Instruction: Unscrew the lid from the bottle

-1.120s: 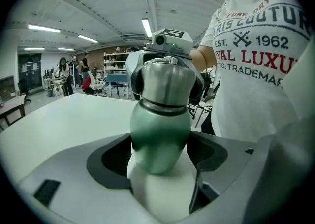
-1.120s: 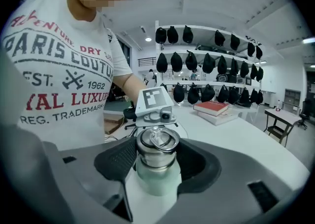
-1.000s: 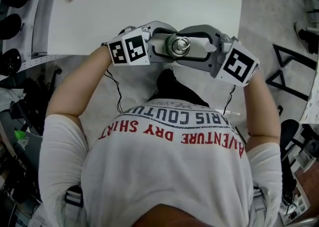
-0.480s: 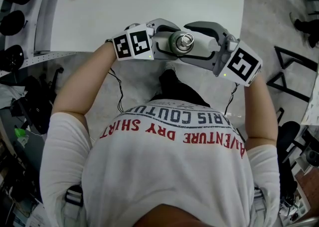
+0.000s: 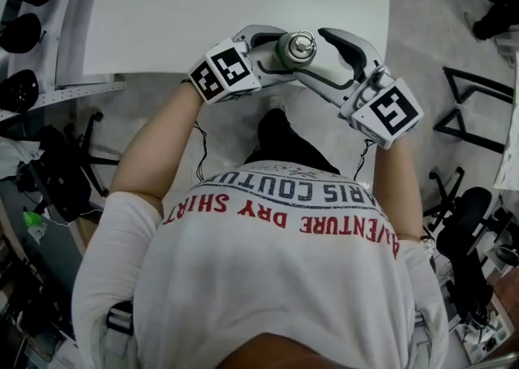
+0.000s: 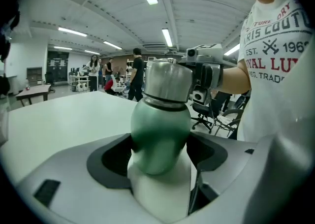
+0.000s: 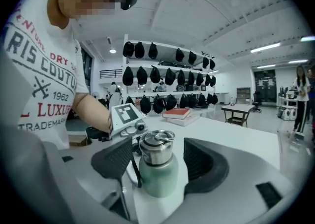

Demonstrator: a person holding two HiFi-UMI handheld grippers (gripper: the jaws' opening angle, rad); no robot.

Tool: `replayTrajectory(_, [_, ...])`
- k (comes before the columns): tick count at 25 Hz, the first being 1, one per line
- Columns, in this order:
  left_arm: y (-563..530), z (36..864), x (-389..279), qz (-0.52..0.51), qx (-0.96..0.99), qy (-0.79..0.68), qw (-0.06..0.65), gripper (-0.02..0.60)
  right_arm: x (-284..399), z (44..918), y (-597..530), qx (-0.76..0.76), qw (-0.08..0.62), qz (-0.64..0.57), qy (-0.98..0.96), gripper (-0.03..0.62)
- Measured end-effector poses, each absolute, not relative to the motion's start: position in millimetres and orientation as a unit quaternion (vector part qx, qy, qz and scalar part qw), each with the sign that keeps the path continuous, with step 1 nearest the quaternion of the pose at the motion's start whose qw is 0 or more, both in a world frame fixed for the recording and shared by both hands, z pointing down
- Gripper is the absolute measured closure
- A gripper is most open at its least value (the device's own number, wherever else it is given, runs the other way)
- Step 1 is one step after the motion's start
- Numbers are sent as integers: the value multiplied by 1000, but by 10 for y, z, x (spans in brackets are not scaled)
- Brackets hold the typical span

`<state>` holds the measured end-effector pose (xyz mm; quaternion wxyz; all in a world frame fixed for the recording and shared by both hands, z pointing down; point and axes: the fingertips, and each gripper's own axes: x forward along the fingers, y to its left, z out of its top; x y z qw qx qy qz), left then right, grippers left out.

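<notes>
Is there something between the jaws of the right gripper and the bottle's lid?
Nothing visible. The jaws of the right gripper, which have just been opening, stand apart on either side of the lid, clear of it. The left gripper holds the bottle below.

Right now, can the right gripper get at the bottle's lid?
Probably yes: the right gripper has just been opening its jaws, the lid stands free between them; the left gripper clamps the bottle.

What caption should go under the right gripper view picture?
The right gripper, jaws just opened, frames the lid of the bottle that the left gripper holds.
</notes>
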<state>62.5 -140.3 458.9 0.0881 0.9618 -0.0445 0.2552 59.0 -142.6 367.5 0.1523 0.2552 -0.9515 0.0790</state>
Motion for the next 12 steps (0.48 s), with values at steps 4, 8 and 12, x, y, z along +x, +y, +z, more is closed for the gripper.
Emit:
replayTrajectory(4, [-1412, 4595, 637, 242, 959, -100, 104, 216, 540, 3721, -1386, 307, 142, 88, -937, 284])
replayTrajectory(8, [-1414, 4595, 632, 234, 955, -145, 114, 216, 551, 3785, -1391, 362, 143, 91, -917, 284])
replayTrajectory(12, [-1410, 4601, 643, 233, 949, -177, 121, 216, 535, 3826, -1362, 382, 144, 87, -909, 284])
